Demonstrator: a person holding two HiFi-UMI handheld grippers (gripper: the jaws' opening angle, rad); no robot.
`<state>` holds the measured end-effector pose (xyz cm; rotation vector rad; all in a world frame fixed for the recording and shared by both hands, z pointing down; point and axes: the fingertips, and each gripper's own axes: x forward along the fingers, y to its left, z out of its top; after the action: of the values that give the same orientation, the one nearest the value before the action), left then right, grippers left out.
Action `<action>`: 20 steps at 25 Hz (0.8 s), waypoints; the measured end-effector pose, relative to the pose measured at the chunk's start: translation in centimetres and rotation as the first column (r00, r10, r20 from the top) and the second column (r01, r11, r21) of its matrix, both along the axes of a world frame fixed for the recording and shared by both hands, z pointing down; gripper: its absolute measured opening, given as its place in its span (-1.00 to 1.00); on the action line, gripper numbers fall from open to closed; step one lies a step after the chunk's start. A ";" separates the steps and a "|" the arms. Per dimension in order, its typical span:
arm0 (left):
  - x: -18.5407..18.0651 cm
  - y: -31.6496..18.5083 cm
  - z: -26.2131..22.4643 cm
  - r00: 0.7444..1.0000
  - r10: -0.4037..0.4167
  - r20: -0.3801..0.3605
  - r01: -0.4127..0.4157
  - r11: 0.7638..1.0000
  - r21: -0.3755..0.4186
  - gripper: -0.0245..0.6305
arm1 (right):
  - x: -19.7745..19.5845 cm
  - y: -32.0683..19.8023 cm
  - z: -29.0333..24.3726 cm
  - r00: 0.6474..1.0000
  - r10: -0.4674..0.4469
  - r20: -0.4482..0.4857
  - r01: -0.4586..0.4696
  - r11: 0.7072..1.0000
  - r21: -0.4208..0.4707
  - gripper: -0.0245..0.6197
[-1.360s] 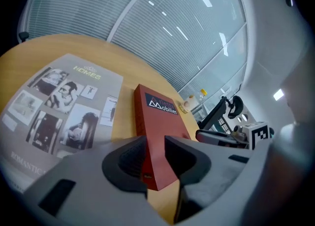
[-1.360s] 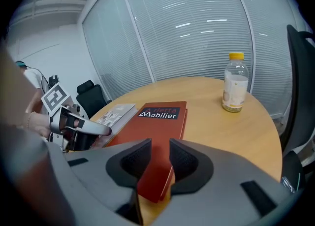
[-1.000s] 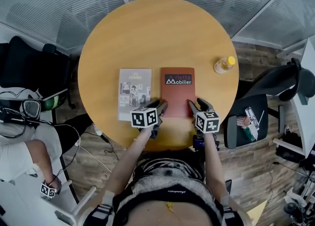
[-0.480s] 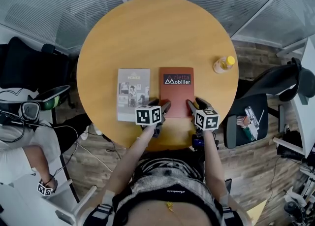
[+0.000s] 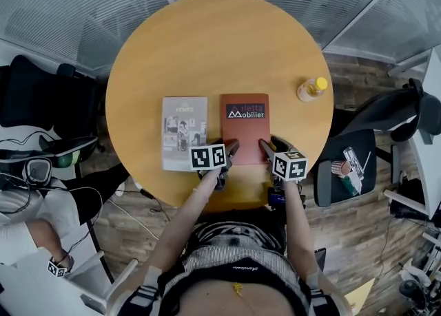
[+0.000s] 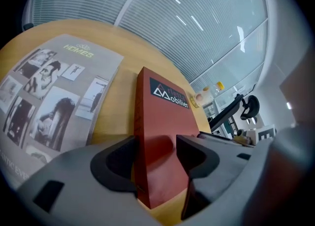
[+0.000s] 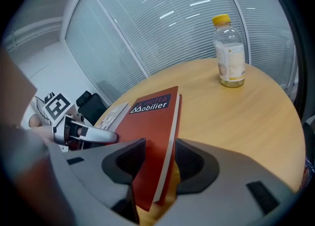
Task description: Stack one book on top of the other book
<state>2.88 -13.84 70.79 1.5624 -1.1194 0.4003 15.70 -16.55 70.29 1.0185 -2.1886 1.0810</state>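
Observation:
A red book (image 5: 244, 127) lies flat on the round wooden table (image 5: 213, 46), with a grey picture-covered book (image 5: 183, 132) just left of it. My left gripper (image 5: 227, 151) is at the red book's near left corner. Its jaws have just been opening, and in the left gripper view that corner (image 6: 157, 141) sits between them, gripper (image 6: 156, 156) open. My right gripper (image 5: 273, 146) straddles the near right corner (image 7: 157, 136). One pad lies by the cover, and a strip of wood shows beside the other, gripper (image 7: 160, 158) open.
A clear bottle with a yellow cap (image 5: 311, 89) stands near the table's right edge, also in the right gripper view (image 7: 230, 52). Black office chairs stand left (image 5: 34, 94) and right (image 5: 348, 170) of the table. A seated person (image 5: 27, 197) is at the lower left.
My left gripper has crept forward and rightward onto the red book's near left corner, and its jaws have widened. The right gripper has hardly moved. Both books lie where they were.

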 end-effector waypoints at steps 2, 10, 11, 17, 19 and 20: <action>0.0 0.1 0.2 1.000 0.004 0.015 -0.004 1.000 -0.007 -0.18 | 0.0 0.0 0.0 1.000 0.004 0.015 -0.004 1.000 -0.006 -0.36; -0.2 0.3 0.2 1.000 0.002 0.023 -0.001 1.000 -0.010 -0.18 | -0.2 0.3 0.0 0.994 0.041 0.102 -0.036 0.998 -0.045 -0.46; -0.2 0.3 0.2 1.000 0.001 0.024 0.000 1.000 -0.010 -0.18 | -0.2 0.3 0.1 0.993 0.046 0.106 -0.042 0.998 -0.047 -0.47; -0.2 0.2 0.2 1.000 0.004 0.027 -0.004 1.000 -0.006 -0.19 | -0.2 0.2 0.1 0.994 0.057 0.093 -0.054 0.998 -0.041 -0.47; -0.2 0.2 0.2 1.000 0.004 0.027 -0.004 1.000 -0.006 -0.19 | -0.1 0.2 0.1 0.995 0.055 0.088 -0.052 0.998 -0.039 -0.47; -0.2 0.2 0.2 1.000 0.005 0.027 -0.004 1.000 -0.006 -0.19 | -0.2 0.2 0.1 0.995 0.053 0.086 -0.050 0.998 -0.039 -0.47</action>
<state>2.68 -13.63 71.00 1.5590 -1.1352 0.4287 15.53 -16.31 70.37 1.0349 -2.2130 1.2062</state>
